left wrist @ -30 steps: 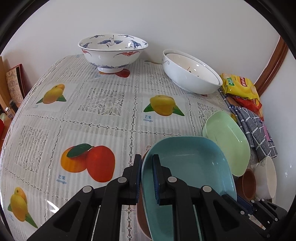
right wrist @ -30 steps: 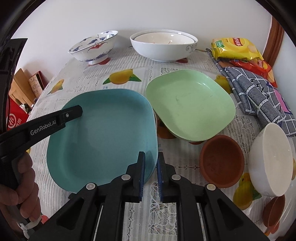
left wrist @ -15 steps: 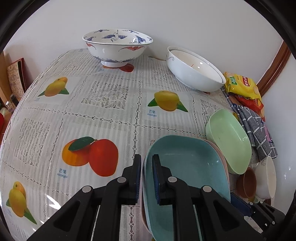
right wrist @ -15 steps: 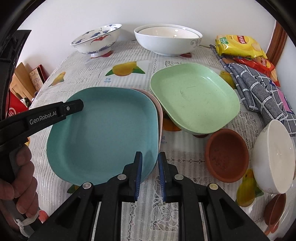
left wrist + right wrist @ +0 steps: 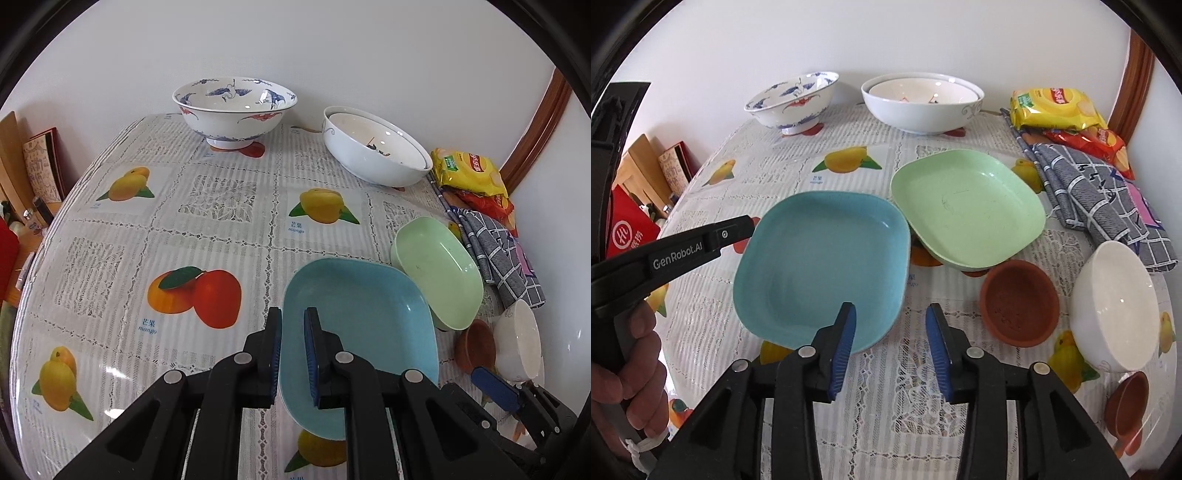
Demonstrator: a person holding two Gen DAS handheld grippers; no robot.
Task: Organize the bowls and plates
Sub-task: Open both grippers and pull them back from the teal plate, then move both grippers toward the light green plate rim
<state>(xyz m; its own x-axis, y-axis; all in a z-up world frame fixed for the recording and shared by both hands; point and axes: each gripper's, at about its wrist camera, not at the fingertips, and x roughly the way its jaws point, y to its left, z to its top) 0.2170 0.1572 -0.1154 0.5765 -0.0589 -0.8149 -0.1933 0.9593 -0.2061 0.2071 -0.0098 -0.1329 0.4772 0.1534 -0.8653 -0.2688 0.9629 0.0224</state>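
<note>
On the fruit-print tablecloth (image 5: 886, 387), the left gripper (image 5: 293, 354) stays out of it no more, clamping the blue plate's (image 5: 827, 266) rim; the right gripper (image 5: 891, 347) is opening, jaws clear of it.

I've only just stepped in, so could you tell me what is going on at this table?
A person is sorting dishes with a handheld gripper in each hand. The left gripper is clamped on the rim of the blue plate. The right gripper is opening, its pads off the plate's near edge. The green plate, a brown bowl and a white bowl sit to the right on the table.
</note>
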